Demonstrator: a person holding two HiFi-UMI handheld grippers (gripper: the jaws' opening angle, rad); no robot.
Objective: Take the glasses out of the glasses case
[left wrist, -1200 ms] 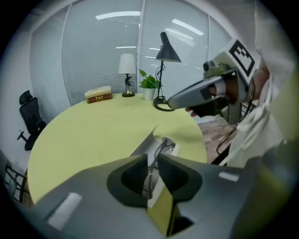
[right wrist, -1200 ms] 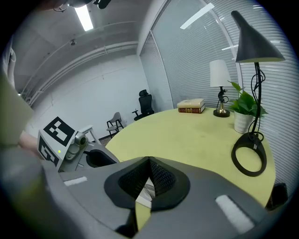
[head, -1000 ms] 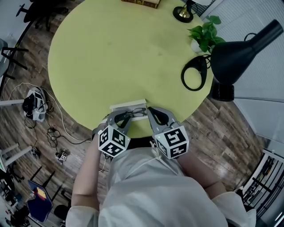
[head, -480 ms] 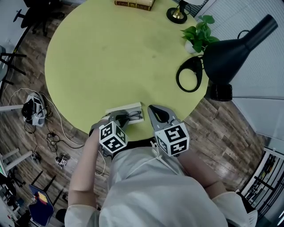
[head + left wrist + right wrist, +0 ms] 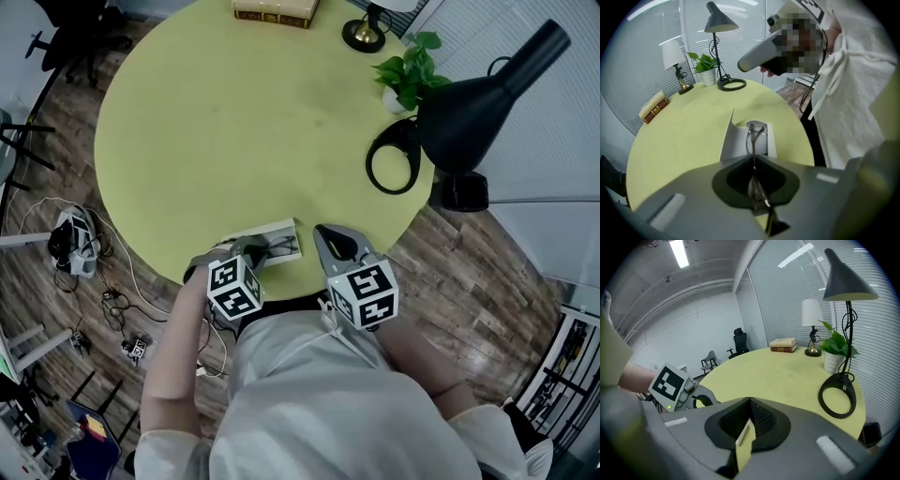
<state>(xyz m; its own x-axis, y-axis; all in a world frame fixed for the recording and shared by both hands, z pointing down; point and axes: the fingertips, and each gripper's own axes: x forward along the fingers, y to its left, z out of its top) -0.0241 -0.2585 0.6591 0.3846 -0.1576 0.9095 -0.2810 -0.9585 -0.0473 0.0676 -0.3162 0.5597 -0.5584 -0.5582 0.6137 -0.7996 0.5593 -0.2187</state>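
Observation:
A white glasses case (image 5: pixel 277 229) lies open at the near edge of the round yellow-green table (image 5: pixel 234 112). Thin dark-framed glasses (image 5: pixel 751 138) reach from the case (image 5: pixel 730 140) back into my left gripper (image 5: pixel 753 158), which is shut on their near end. In the head view the left gripper (image 5: pixel 249 247) sits over the case's left end and the glasses (image 5: pixel 279 247) show as dark lines. My right gripper (image 5: pixel 320 230) is just right of the case, jaws together with nothing gripped. In its own view the right gripper (image 5: pixel 749 402) points across the table.
A black desk lamp (image 5: pixel 478 84) with a ring base (image 5: pixel 394 159) stands at the table's right side. A potted plant (image 5: pixel 405 75), a small brass-footed lamp (image 5: pixel 361 36) and a book (image 5: pixel 274 11) sit at the far edge. Cables lie on the wooden floor (image 5: pixel 75 234).
The left gripper has drawn back and leftward toward the table's edge, still on the glasses. The right gripper now stands apart from the case's right end.

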